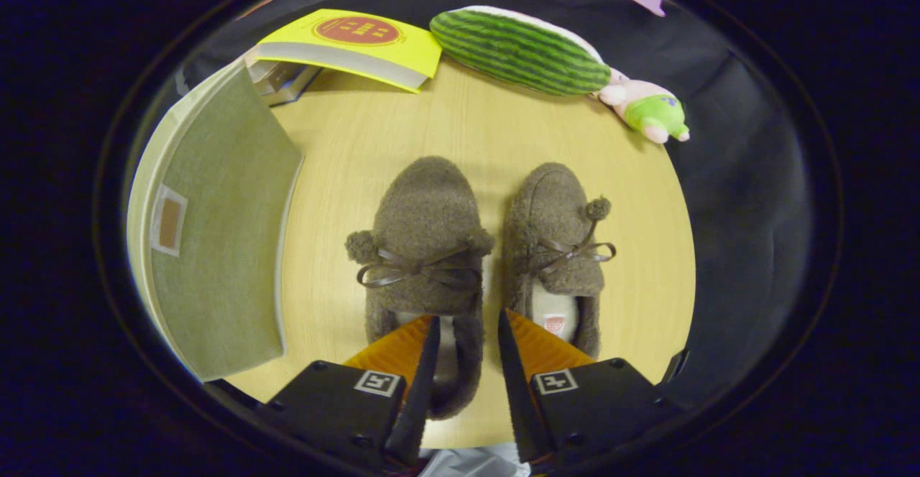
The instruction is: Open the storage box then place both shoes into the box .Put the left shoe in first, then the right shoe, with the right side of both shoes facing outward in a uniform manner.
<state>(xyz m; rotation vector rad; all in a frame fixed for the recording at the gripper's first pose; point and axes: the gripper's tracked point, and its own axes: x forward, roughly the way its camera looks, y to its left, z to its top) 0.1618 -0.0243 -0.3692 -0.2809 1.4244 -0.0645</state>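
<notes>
Fuzzy left shoe's [424,247] collar between parted gripper [467,330]

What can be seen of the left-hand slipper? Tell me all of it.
The left slipper is brown and fuzzy with a ribbon bow and pompoms, lying flat on the wooden table, toe pointing away, beside its mate. The open gripper straddles the heel's inner wall, one finger over the opening.

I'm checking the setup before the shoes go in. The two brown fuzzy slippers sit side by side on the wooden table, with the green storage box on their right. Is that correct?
Not quite. In the gripper view the green storage box stands to the left of the two brown fuzzy slippers, not their right. They do sit side by side on the wooden table, the open gripper straddling the left slipper's heel wall.
</notes>
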